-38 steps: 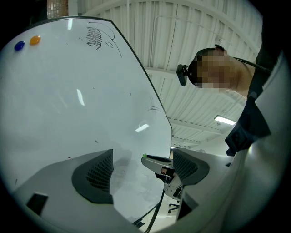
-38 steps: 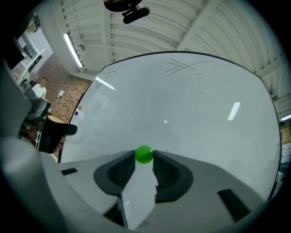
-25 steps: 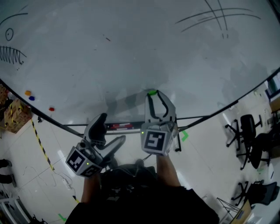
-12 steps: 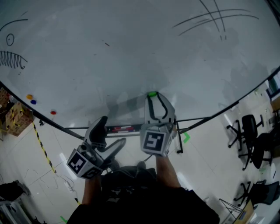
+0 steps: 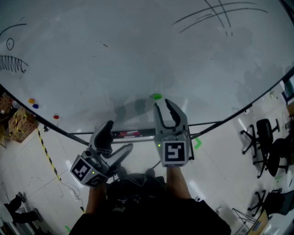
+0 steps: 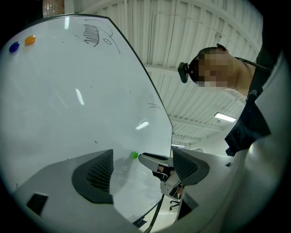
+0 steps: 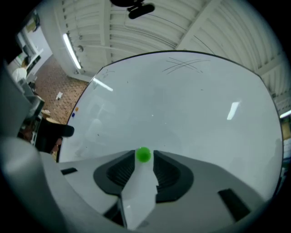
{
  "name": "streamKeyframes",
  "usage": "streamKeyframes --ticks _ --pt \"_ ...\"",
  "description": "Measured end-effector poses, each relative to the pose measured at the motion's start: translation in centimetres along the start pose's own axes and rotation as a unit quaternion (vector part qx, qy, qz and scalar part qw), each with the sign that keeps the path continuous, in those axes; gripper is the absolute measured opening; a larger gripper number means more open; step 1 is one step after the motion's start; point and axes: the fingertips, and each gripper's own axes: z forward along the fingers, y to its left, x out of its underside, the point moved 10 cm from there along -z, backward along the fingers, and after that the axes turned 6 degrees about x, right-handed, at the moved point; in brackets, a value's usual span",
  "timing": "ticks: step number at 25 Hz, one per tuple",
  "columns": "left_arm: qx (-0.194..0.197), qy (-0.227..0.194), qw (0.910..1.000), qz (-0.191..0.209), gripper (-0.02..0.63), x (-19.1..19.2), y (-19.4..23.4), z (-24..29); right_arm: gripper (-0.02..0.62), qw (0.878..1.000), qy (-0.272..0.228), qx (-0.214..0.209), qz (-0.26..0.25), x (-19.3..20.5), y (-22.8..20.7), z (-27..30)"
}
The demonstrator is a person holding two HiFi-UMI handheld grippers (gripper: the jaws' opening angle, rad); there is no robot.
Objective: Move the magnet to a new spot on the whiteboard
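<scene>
The jaws of the right gripper [image 7: 144, 163] stand slightly apart, with a narrow gap between their ribbed black pads. They hold nothing. The magnet [image 7: 143, 154], a small, glossy green dome, sits on the whiteboard [image 7: 182, 104] just ahead of the tips. In the right gripper view it lines up with the gap. In the head view it lies just beyond the left-hand tip, clear of both. Whether a tip touches it cannot be told.

The jaws of the left gripper [image 5: 115, 137] are wide apart and empty. This gripper is held low, to the left of the right gripper and well back from the magnet.

The board surface is smooth, white and reflective, with faint smudges around the magnet. Black marker strokes [image 5: 220, 13] cross far above the right jaws. A comb-like drawing [image 5: 11, 62] lies far to their left. Three more small round magnets, orange [image 5: 30, 99], blue [image 5: 35, 105] and red [image 5: 55, 116], sit low on the board, left of both grippers. A red-and-black marker [image 5: 126, 134] lies in the tray between the two grippers.
</scene>
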Motion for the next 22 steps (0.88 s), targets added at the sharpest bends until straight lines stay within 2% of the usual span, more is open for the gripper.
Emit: streamKeyframes --ticks 5,11,22 --pt "0.001 0.009 1.0 -0.002 0.404 0.6 -1.4 1.1 0.156 0.998 -0.017 -0.042 0.048 -0.1 -1.7 -1.7" --pt "-0.016 0.016 0.9997 -0.006 0.405 1.7 -3.5 2.1 0.155 0.989 -0.018 -0.112 0.098 0.5 -3.7 -3.7" --pt "-0.079 0.032 0.9963 -0.01 0.403 4.8 -7.8 2.5 0.153 0.976 -0.013 -0.167 0.143 3.6 -6.7 -6.5"
